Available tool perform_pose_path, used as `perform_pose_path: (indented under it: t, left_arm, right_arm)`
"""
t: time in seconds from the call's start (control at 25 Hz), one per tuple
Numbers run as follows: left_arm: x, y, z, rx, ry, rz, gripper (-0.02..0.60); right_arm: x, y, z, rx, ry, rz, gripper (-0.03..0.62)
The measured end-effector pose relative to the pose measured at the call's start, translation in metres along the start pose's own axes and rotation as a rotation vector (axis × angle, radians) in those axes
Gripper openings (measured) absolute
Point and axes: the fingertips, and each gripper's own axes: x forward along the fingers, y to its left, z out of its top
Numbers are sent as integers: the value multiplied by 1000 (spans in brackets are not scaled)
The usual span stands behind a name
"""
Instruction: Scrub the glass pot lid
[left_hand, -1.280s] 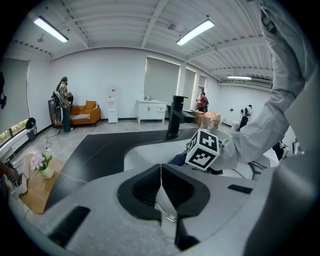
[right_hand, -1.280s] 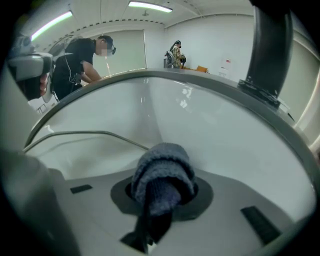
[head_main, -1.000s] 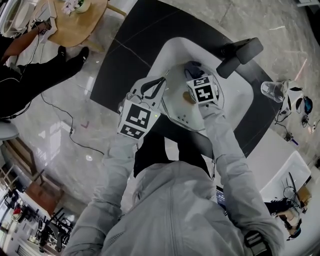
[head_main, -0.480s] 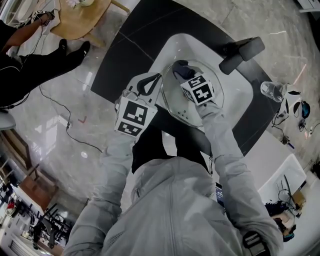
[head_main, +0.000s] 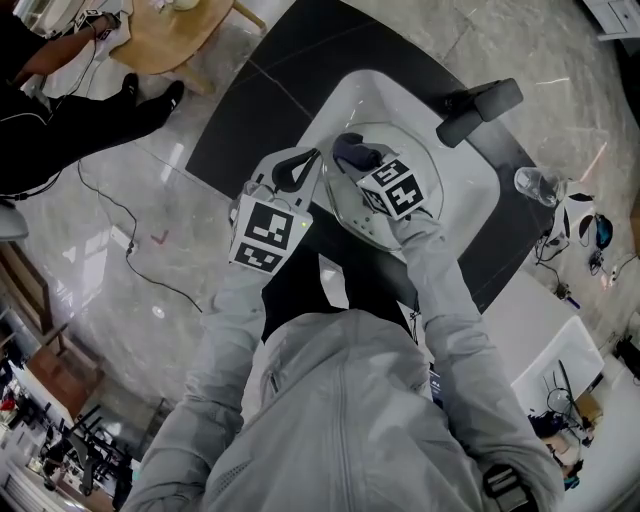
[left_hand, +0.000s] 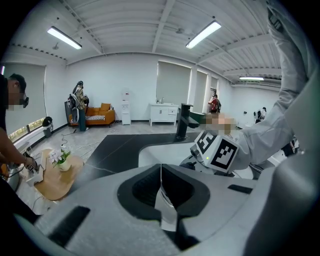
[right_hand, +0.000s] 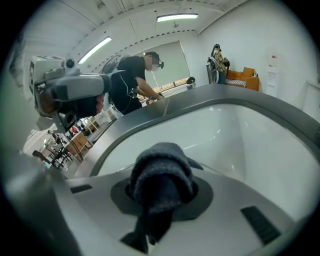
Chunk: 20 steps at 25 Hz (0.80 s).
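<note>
Clamped the glass pot lid (head_main: 402, 146) edgewise in the left gripper (left_hand: 161, 187), bracing it against the cloth (right_hand: 161, 170) pinched in the right gripper (right_hand: 163, 196).

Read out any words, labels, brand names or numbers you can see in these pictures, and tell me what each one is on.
No text in these pictures can be read.
Left marker cube: black-and-white square pattern only, no letters or digits.
Right marker cube: the same, a pattern only.
Wall notice in the right gripper view: too small and blurred to read.
</note>
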Motion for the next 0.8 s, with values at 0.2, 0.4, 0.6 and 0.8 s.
perform_pose_path:
  t: [0.2,0.4,0.6,0.8]
  left_arm:
    - [-6,-6,-1,1,-5,19,28]
    - [-9,-18,0,0,-15,24,28]
    - [-13,-25,-2,-18,-24,37,28]
    - [-19,-33,0,-21,-28,58,28]
  right_arm:
    - [-12,34,-7,-31,-12,148,84]
    - [-29,58,-11,-85,8,257,84]
    - [-45,79,-28,-184,78,333,84]
    - [-65,96,-42,-218,102,382,85]
